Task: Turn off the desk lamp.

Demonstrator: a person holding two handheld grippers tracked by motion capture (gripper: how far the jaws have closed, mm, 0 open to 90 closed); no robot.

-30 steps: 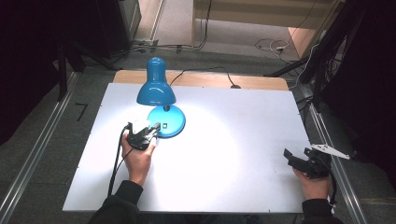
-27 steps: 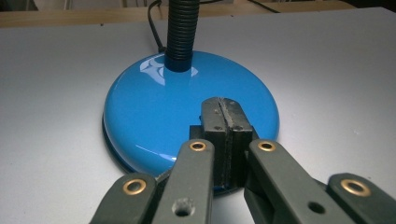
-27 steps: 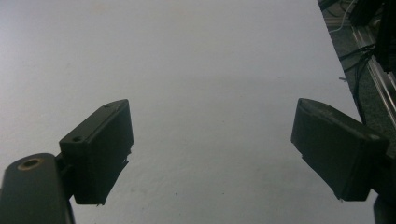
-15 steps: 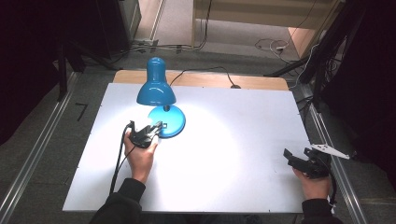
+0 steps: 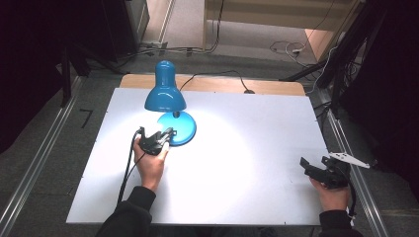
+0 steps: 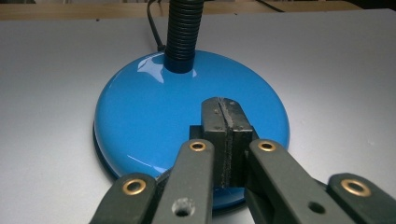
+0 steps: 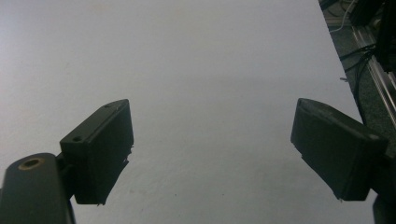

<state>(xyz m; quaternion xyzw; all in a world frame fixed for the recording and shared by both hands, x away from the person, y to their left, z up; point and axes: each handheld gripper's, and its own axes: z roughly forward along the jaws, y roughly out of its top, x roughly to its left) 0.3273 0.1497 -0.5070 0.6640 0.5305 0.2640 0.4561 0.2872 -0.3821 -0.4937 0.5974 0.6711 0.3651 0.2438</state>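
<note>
A blue desk lamp (image 5: 165, 94) stands lit at the back left of the white table (image 5: 257, 148), its round base (image 5: 180, 127) in front of the shade. My left gripper (image 5: 165, 136) is shut with nothing between its jaws, its tips over the near edge of the base (image 6: 154, 116). The lamp's black ribbed neck (image 6: 183, 32) rises from the base's centre. In the left gripper view the two pads (image 6: 226, 126) press flat together. My right gripper (image 5: 309, 165) rests near the table's right front edge, jaws wide open over bare table (image 7: 210, 93).
The lamp's black cord (image 5: 222, 75) runs back over a wooden strip (image 5: 212, 84) behind the table. Metal rails (image 5: 29, 173) flank both sides. A bright pool of light falls on the table's middle (image 5: 232, 143). The left gripper's cable (image 5: 127, 173) trails beside the forearm.
My left gripper has edged forward and right, bringing its shut tips over the lamp base's near edge. The right gripper has stayed put.
</note>
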